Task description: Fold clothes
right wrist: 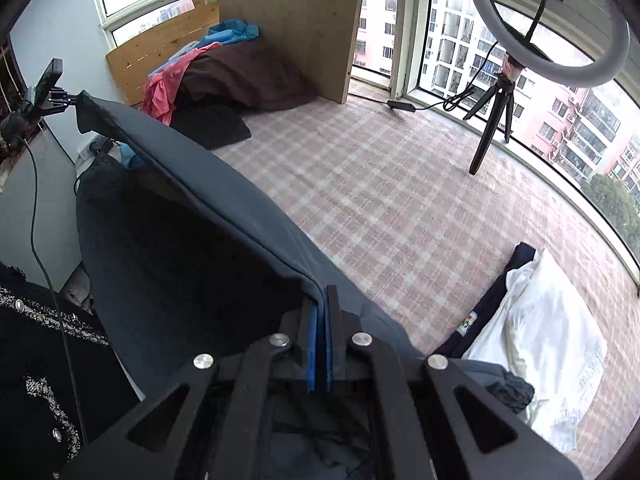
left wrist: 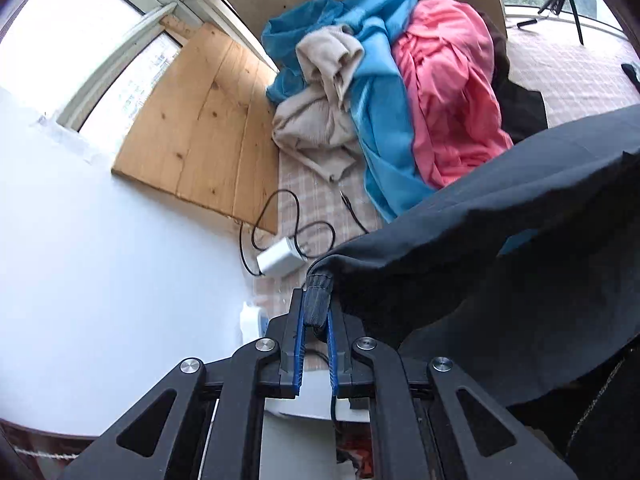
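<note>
Left gripper (left wrist: 316, 312) pinches a bunched corner of the dark navy garment (left wrist: 500, 240), which stretches away to its right. Right gripper (right wrist: 322, 312), blue pads pressed together, clamps the same garment's seamed edge (cloth hangs to its left). Ahead of the left gripper: white charger (left wrist: 280, 260), then piled beige, blue and pink clothes (left wrist: 400, 92) on the plaid sheet (right wrist: 380, 184).

Garment (left wrist: 500, 248) hangs between both grippers, clamped in left gripper (left wrist: 316, 316) fingers and right gripper (right wrist: 322, 300) fingers. Clothes pile (left wrist: 380, 92) lies on bed (right wrist: 400, 184) ahead of left fingers; charger (left wrist: 280, 260) just beyond their tips. Folded stack (right wrist: 552, 340) right of right fingers; tripod (right wrist: 496, 120) far ahead-right.
</note>
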`<action>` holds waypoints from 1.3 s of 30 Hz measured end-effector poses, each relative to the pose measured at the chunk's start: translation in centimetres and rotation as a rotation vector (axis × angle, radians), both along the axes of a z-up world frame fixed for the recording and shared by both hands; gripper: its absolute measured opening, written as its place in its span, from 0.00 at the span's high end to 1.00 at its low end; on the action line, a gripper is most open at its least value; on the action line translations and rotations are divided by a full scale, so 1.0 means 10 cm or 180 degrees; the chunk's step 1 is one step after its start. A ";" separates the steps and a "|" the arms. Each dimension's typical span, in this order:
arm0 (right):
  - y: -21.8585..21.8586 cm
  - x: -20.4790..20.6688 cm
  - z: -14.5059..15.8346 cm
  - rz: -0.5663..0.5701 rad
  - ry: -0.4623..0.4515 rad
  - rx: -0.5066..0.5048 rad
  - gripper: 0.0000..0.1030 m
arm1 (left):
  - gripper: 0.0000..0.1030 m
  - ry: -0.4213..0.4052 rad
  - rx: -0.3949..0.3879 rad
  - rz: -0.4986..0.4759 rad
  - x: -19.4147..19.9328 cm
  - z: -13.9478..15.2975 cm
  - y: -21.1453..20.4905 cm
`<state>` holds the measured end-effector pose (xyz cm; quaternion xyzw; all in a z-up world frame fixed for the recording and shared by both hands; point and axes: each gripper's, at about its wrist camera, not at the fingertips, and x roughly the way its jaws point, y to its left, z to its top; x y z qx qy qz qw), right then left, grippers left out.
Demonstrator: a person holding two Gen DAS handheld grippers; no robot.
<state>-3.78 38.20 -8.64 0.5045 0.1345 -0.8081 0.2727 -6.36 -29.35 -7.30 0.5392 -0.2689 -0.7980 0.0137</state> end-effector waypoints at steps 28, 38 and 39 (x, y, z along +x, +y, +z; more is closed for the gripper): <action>-0.68 1.00 -0.95 -0.0034 -0.1169 0.0805 0.91 | 0.45 -0.0232 0.0543 -0.0063 0.87 -0.80 -0.72; -1.23 0.87 -0.52 0.0197 -0.0758 0.0640 0.80 | 0.97 -0.0421 0.0800 -0.0415 0.42 -1.02 -0.44; -1.36 0.87 -0.52 0.0302 -0.0730 0.0576 0.79 | 0.97 -0.0394 0.0779 -0.0425 0.45 -0.99 -0.45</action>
